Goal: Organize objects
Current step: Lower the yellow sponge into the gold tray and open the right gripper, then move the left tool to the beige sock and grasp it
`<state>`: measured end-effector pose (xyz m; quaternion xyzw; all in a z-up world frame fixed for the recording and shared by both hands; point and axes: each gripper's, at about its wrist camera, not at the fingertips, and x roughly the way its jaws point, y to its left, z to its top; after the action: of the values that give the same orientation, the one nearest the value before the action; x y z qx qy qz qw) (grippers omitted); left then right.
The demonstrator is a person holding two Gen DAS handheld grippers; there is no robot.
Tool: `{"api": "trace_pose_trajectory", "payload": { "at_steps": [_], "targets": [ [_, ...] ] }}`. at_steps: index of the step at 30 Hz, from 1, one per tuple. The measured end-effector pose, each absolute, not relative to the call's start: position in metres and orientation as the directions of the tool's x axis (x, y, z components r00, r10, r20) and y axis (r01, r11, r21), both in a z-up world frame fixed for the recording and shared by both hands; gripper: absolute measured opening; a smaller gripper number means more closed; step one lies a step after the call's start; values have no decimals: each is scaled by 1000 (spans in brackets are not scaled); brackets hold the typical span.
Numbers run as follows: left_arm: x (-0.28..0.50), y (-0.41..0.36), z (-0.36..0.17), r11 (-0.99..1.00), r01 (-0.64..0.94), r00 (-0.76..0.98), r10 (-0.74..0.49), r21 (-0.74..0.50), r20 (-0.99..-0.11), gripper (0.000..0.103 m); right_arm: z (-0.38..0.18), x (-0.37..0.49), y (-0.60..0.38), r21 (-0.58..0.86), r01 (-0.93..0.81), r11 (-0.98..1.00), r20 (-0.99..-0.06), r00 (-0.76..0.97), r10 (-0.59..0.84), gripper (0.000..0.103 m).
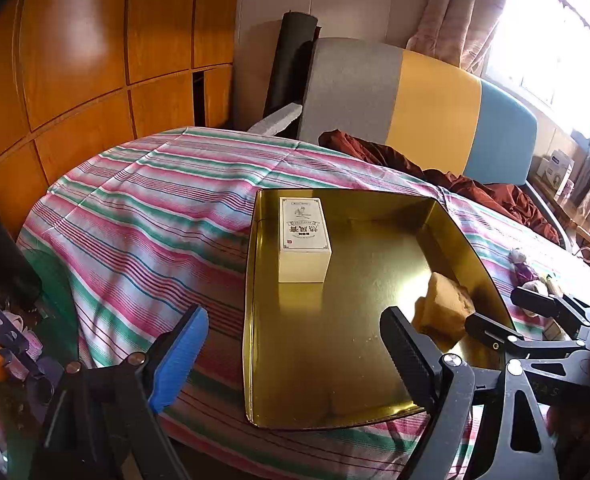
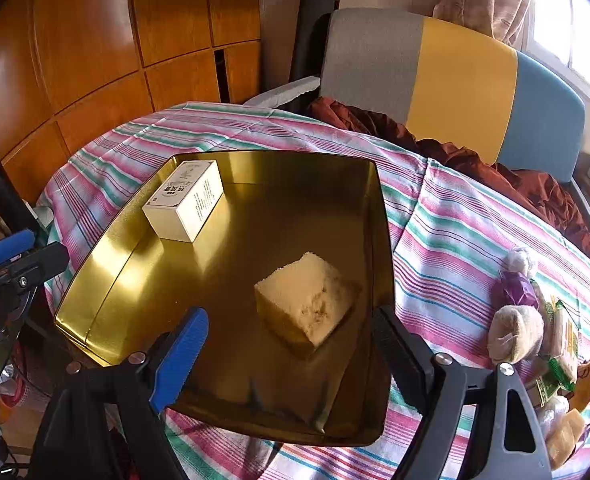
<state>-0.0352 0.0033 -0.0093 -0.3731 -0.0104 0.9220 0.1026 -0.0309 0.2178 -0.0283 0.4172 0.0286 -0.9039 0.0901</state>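
A shiny gold metal tray [image 1: 255,320] [image 2: 107,248] lies on the striped tablecloth. A cream carton with printed text [image 1: 303,236] [image 2: 185,199] lies in its far left part. A yellowish sponge block [image 2: 309,302] [image 1: 443,308] lies in its near right part. My left gripper [image 1: 295,354] is open and empty over the tray's near left edge. My right gripper [image 2: 291,354] is open and empty just before the sponge; it also shows at the right of the left wrist view [image 1: 507,320].
A pile of small items lies right of the tray: a beige roll [image 2: 515,334], a purple-wrapped piece [image 2: 513,284], green packets [image 2: 563,344]. A rust cloth [image 2: 455,156] and a grey-yellow-blue chair back [image 2: 455,80] stand behind. Wooden cabinets [image 1: 95,60] fill the left.
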Motion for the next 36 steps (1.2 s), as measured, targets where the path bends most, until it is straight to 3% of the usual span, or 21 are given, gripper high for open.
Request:
{"api": "trace_pose_trajectory", "payload": {
  "at_steps": [21, 29, 36],
  "targets": [
    [-23, 44, -6, -943, -319, -672, 294, -93, -680, 90, -8, -13, 273, 7, 43, -999, -714, -699, -35, 86],
    [-18, 80, 3, -899, -432, -648, 368, -76, -667, 89, 6, -5, 365, -37, -149, -988, -702, -700, 131, 86],
    [-12, 131, 14, -825, -563, -602, 446, -44, -662, 89, 1, 9, 482, -25, -434, -900, -692, -642, 329, 86]
  ]
}}
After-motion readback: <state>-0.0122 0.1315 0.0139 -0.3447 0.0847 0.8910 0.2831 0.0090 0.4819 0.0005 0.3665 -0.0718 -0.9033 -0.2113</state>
